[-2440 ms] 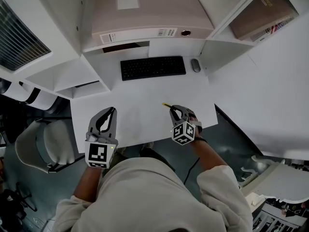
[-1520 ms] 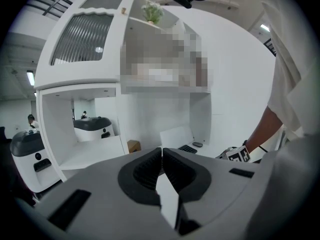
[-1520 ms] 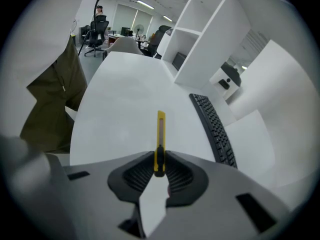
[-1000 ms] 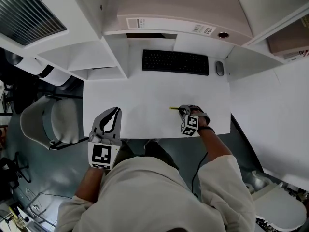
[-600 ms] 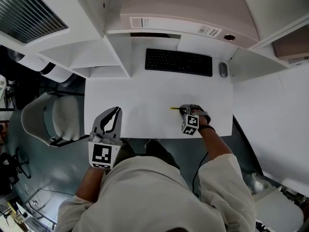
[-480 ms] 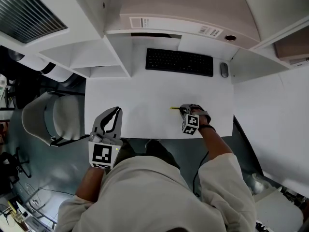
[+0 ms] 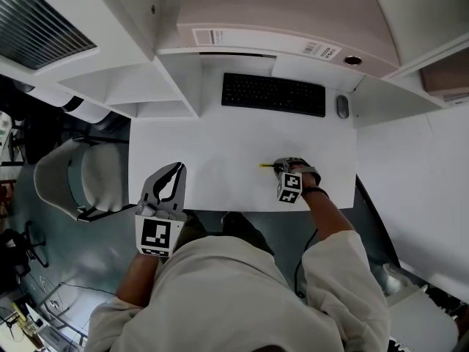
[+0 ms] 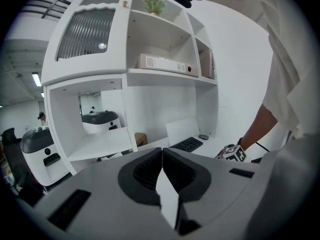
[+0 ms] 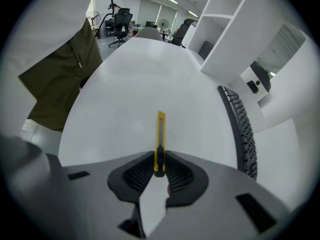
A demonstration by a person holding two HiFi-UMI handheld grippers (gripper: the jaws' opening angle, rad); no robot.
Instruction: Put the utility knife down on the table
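A slim yellow utility knife [image 9: 160, 141] is clamped by its rear end between the jaws of my right gripper [image 9: 159, 165], its front end sticking out over the white table [image 9: 130, 94]. From the head view the knife [image 7: 265, 166] pokes left out of the right gripper [image 7: 281, 168], which points steeply down near the table's front edge on the right. Whether the knife touches the table I cannot tell. My left gripper [image 7: 169, 177] hovers at the table's front left corner. Its jaws meet with nothing between them in the left gripper view [image 8: 162, 160].
A black keyboard [image 7: 273, 94] and a mouse [image 7: 342, 106] lie at the back of the table [image 7: 212, 145] under white shelving with a binder [image 7: 264, 20]. A grey chair [image 7: 77, 185] stands to the left of the table.
The right gripper with the knife has kept its place near the table's front edge. The head camera's view has shifted slightly; the left gripper has not moved.
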